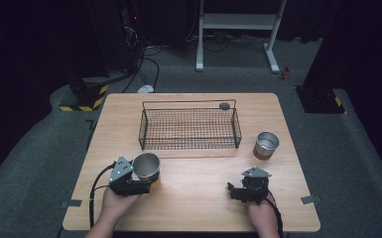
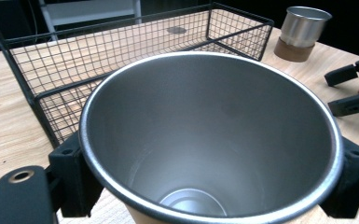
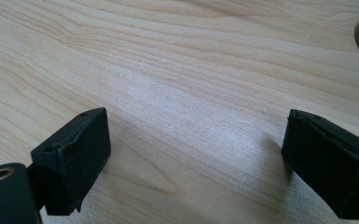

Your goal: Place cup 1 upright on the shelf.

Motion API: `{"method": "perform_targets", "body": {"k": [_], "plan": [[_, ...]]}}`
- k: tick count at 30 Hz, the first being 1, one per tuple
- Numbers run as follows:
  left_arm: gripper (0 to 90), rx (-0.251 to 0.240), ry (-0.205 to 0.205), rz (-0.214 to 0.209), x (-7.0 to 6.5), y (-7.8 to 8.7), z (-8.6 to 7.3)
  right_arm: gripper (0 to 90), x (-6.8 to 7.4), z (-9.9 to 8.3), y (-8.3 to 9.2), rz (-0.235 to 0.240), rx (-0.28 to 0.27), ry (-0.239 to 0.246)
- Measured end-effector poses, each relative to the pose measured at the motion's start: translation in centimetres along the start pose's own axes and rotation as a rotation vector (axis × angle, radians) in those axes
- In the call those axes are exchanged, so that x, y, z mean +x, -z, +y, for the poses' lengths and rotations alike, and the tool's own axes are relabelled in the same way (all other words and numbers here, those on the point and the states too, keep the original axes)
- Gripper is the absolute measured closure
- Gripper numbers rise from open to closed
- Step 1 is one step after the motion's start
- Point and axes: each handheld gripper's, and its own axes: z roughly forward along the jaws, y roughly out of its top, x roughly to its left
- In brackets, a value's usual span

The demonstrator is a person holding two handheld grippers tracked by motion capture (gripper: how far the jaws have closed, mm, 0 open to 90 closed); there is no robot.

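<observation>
The left gripper (image 1: pixel 144 186) is clamped on a steel cup (image 1: pixel 147 167), its jaws pressing the cup's wall from either side just below the rim; in the left gripper view the cup (image 2: pixel 210 140) stands upright between the black jaws with its open mouth facing the camera. Seen from the high view, the cup sits at about one o'clock from the left hand (image 1: pixel 114 201), on the table (image 1: pixel 198 208) near its front left part and close to the front left corner of the wire basket (image 1: pixel 188 128), at roughly seven o'clock from the basket's middle. The right gripper (image 1: pixel 234 192) rests at the front right with its jaws spread wide and bare wood between them, well apart from the held cup. A second steel cup (image 1: pixel 266 145) stands at about one o'clock from the right gripper, just beside the basket's right end.
</observation>
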Motion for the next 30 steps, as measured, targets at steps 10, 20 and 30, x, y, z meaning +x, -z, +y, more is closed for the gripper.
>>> {"method": "perform_targets", "body": {"k": [10,20,30], "plan": [[13.9,-0.033,-0.006,0.011,0.1,0.0,0.9,7.8,0.0,0.0,0.0,-0.001,0.0,0.0],[13.9,-0.039,0.012,0.023,0.0,-0.8,2.2,7.8,0.0,0.0,0.0,-0.001,0.0,0.004],[13.9,-0.053,-0.013,0.014,-1.0,-1.6,4.0,7.8,0.0,0.0,0.0,0.0,0.001,0.005]]}}
